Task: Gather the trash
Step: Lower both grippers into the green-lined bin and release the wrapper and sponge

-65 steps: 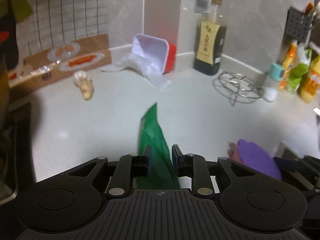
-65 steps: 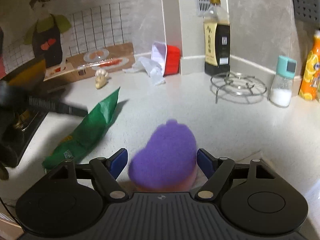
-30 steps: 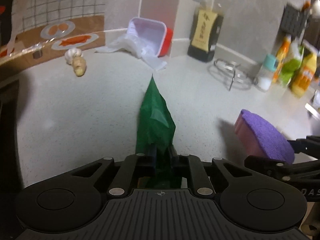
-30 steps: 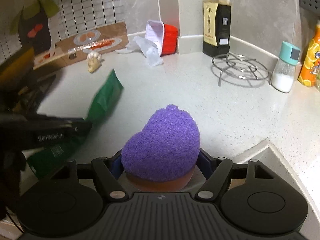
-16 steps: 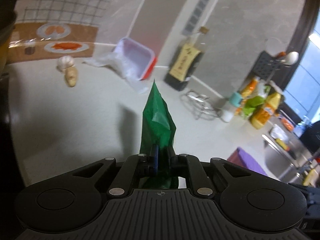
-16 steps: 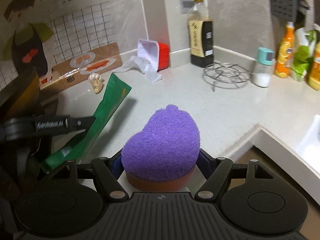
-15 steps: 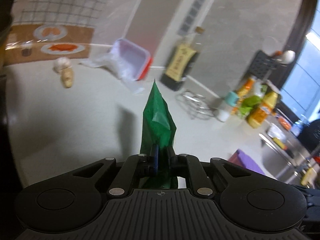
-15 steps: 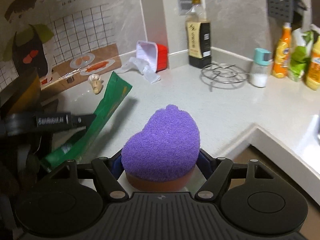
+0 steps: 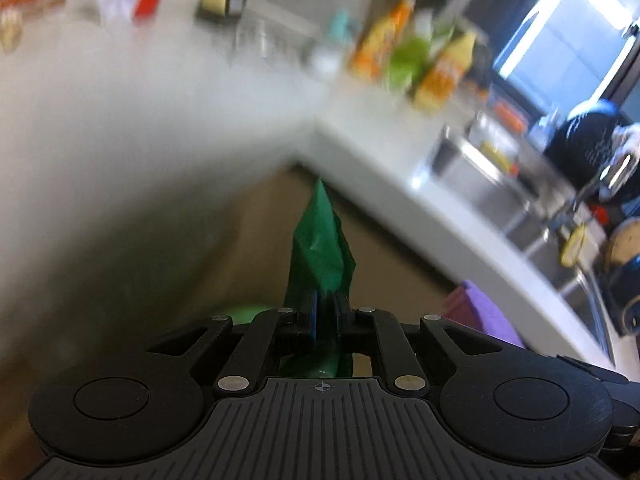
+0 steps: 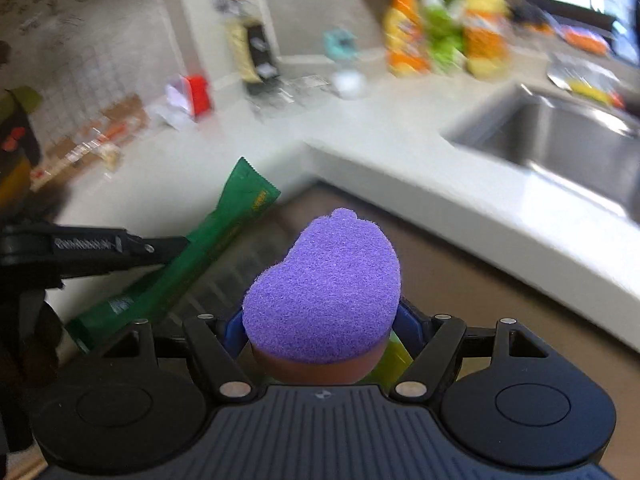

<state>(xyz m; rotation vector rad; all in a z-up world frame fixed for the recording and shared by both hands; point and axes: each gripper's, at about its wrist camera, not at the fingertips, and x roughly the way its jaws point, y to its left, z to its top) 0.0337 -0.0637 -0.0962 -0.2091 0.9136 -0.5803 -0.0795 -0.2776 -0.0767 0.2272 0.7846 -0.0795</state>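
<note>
Left wrist: your left gripper (image 9: 325,312) clamps the wrapper (image 9: 320,248) low, its tip free for dropping. Your right gripper (image 10: 320,330) squeezes the sponge (image 10: 324,292), off the counter (image 10: 460,204).

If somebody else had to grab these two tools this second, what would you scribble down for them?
Left gripper: shut on the green wrapper, held in the air past the counter edge.
Right gripper: shut on the purple sponge, also off the counter.
Done: both pieces are picked up.
Left: drop them in a bin; none is clearly in view. The red tub and crumpled plastic beside it sit at the back of the counter and may need collecting. Views are blurred from motion, so steady up first.
</note>
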